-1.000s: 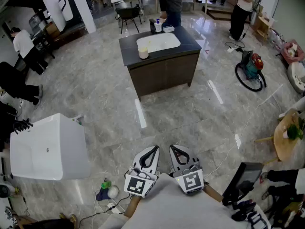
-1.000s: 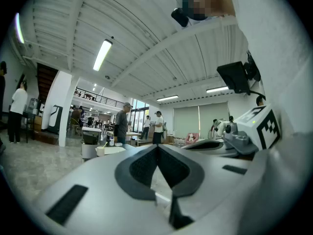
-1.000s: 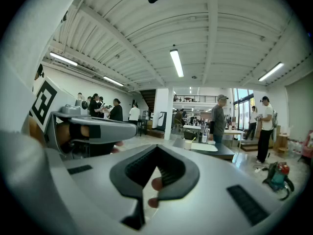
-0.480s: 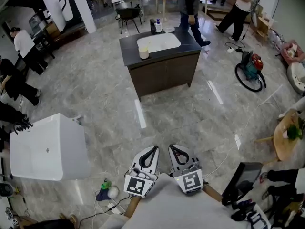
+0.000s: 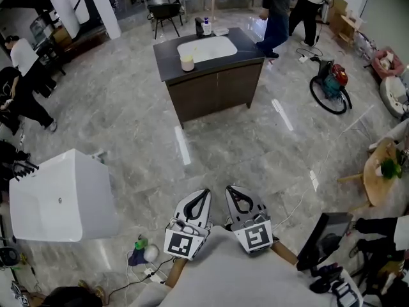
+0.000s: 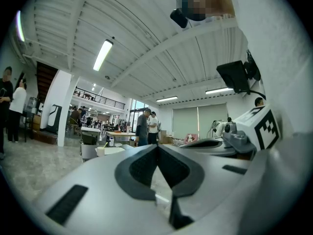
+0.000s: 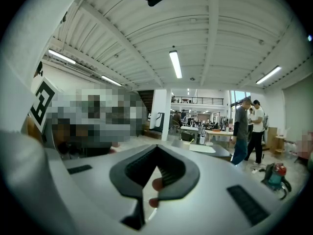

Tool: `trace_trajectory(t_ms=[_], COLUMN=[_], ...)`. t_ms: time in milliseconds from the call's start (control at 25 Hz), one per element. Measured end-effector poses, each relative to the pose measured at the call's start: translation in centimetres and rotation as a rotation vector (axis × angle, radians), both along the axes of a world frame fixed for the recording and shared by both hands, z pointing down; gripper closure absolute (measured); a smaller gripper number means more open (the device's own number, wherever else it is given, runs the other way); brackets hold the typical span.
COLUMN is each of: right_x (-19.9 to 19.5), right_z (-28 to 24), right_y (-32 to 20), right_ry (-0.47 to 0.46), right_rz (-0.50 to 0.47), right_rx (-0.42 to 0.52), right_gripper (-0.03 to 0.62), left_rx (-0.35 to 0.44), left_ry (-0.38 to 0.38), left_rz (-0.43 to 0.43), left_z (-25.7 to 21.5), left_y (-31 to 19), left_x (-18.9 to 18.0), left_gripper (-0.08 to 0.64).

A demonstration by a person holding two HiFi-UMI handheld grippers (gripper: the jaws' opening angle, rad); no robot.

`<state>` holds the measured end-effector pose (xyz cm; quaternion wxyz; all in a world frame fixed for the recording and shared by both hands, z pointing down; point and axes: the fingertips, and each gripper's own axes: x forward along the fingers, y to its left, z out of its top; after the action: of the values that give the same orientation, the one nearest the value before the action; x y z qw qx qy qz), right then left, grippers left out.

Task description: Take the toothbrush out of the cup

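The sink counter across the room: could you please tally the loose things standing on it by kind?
cup: 1
toothbrush, in the cup: 1
bottles, one dark and one white: 2
dish: 1
Total: 5

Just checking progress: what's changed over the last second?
The person in a dark top walked from behind the sink counter round to its right. Nothing was grasped or released. The left tool and right tool stay shut, side by side, far from the cup on the counter.
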<state>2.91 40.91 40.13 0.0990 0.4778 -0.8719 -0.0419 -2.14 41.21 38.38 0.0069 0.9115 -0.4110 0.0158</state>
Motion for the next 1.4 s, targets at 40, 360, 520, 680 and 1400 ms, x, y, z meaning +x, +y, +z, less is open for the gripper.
trace_trajectory(t_ms=[40, 360, 520, 680, 1400], right_x=[-0.3, -2.7, -3.8, -4.4, -2.4], right_z=[-0.2, -0.2, -1.2, -1.9, 0.8], right_y=[-0.2, -1.9, -1.5, -2.0, -16.6], right_ry=[0.026, 0.040, 0.026, 0.044, 0.050], right_rz=[-0.011, 0.001, -0.005, -0.024, -0.104], right_rx=[0.018, 0.016, 0.029, 0.050, 0.045], right_gripper=[0.588, 0.588, 0.588, 0.588, 0.588], left_rx=[0.001, 0.010, 0.013, 0.007, -0.007], left_ry=[0.001, 0.114, 0.115, 0.102, 0.054], left_rz=[0.004, -0.002, 0.007, 0.019, -0.020], left_z=[0.1, -1.2, -2.0, -2.0, 1.1], left_y=[-0.1, -2.0, -1.7, -2.2, -16.3], left_x=[-0.3, -1.8, -2.6, -3.1, -2.5], left_gripper=[0.557, 0.557, 0.557, 0.557, 0.557])
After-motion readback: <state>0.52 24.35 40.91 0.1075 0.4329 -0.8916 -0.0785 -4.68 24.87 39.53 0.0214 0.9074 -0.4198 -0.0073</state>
